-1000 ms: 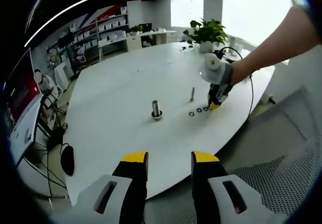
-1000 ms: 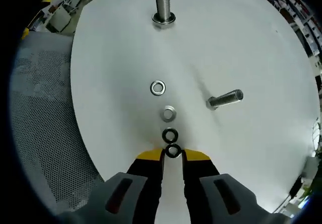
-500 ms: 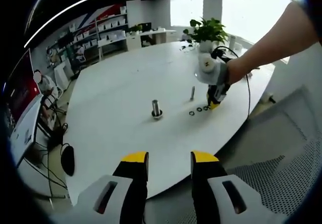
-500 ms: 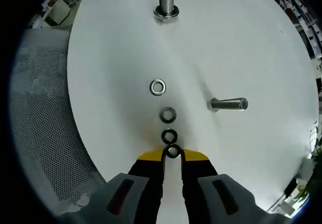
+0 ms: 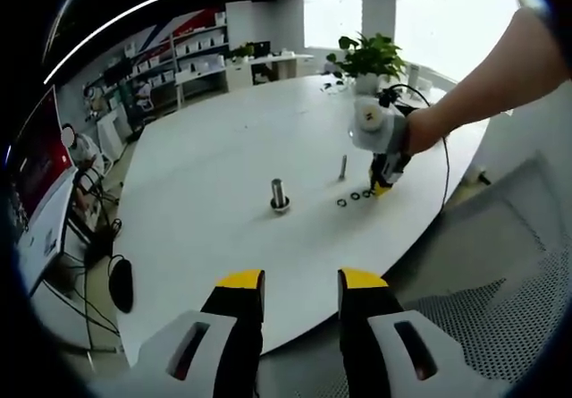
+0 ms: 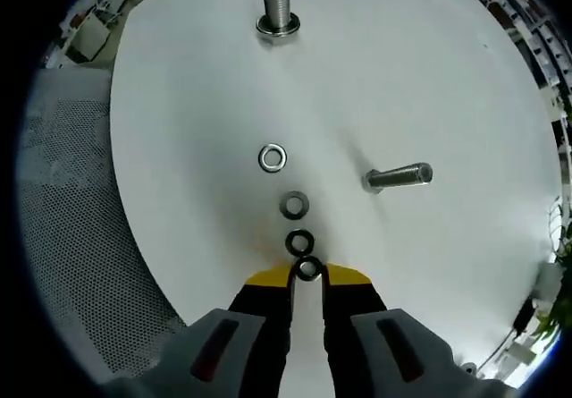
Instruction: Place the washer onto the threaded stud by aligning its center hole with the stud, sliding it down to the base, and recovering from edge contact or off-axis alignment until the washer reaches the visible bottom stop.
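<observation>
While four washers line the white table (image 6: 447,76) | right gripper (image 6: 307,273) pinches nearest washer (image 6: 308,269) | threaded studs: two, large (image 6: 276,3), small (image 6: 399,177) | left gripper (image 5: 301,283) parted, holding nothing | no legible writing

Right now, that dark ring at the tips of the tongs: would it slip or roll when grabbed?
The ring is thin and lies flat, so it probably slides on the smooth table. Set on edge, it would likely roll.
</observation>
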Tool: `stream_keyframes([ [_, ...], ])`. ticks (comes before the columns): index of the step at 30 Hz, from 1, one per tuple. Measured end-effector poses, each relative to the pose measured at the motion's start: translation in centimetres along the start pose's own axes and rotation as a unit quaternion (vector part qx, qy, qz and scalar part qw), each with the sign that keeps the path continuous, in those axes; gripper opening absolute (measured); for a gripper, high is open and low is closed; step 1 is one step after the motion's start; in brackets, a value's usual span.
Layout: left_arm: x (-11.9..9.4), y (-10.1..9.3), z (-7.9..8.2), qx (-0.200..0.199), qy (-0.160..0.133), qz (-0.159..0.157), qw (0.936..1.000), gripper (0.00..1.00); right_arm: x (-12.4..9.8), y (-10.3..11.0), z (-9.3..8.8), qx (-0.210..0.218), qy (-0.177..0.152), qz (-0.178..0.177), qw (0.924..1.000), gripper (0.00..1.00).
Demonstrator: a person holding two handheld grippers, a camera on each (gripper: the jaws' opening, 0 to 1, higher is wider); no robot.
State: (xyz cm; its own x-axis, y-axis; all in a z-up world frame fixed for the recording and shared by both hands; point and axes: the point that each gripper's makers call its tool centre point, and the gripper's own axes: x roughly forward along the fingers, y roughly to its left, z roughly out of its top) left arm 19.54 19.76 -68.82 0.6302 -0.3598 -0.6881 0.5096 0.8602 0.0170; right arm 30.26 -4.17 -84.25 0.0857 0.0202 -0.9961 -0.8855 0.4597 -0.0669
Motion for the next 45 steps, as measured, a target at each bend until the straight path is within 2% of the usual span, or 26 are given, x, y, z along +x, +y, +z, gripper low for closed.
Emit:
stream_keyframes([
  [5, 0.0, -0.1, 0.0, 0.002, -0.001, -0.001, 1.0, 0.31, 0.0, 0.0, 0.0, -0.028, -0.003, -0.014, 0.9995, 0.13],
  [11, -0.1, -0.1, 0.1, 0.002, -0.004, -0.001, 1.0, 0.31, -0.2, -0.3, -0.1, 0.013, -0.014, -0.004, 0.9998, 0.13],
  [18, -0.1, -0.1, 0.2, 0.002, -0.004, -0.001, 1.0, 0.31, 0.0, 0.1, -0.2, -0.012, -0.008, -0.013, 0.9998, 0.13],
  [25, -0.1, 0.0, 0.2, 0.002, -0.006, -0.001, 1.0, 0.31, -0.7, -0.2, -0.5, -0.002, -0.008, -0.016, 0.9998, 0.13],
  [31, -0.2, 0.0, 0.3, 0.002, -0.01, -0.001, 1.0, 0.31, -2.0, -0.7, -0.1, 0.04, -0.039, -0.014, 0.9983, 0.13],
  [36, -0.1, -0.2, 0.3, 0.005, -0.008, -0.004, 0.9999, 0.3, -3.2, -1.4, 0.8, 0.041, -0.061, -0.023, 0.997, 0.13],
  [42, -0.1, -0.2, 0.4, 0.005, -0.009, -0.004, 0.9999, 0.3, -4.7, -2.8, 2.1, 0.064, -0.092, -0.027, 0.9933, 0.13],
  [45, -0.1, -0.3, 0.3, 0.006, -0.008, -0.005, 0.9999, 0.3, -5.4, -3.0, 2.4, 0.064, -0.097, -0.03, 0.9928, 0.13],
])
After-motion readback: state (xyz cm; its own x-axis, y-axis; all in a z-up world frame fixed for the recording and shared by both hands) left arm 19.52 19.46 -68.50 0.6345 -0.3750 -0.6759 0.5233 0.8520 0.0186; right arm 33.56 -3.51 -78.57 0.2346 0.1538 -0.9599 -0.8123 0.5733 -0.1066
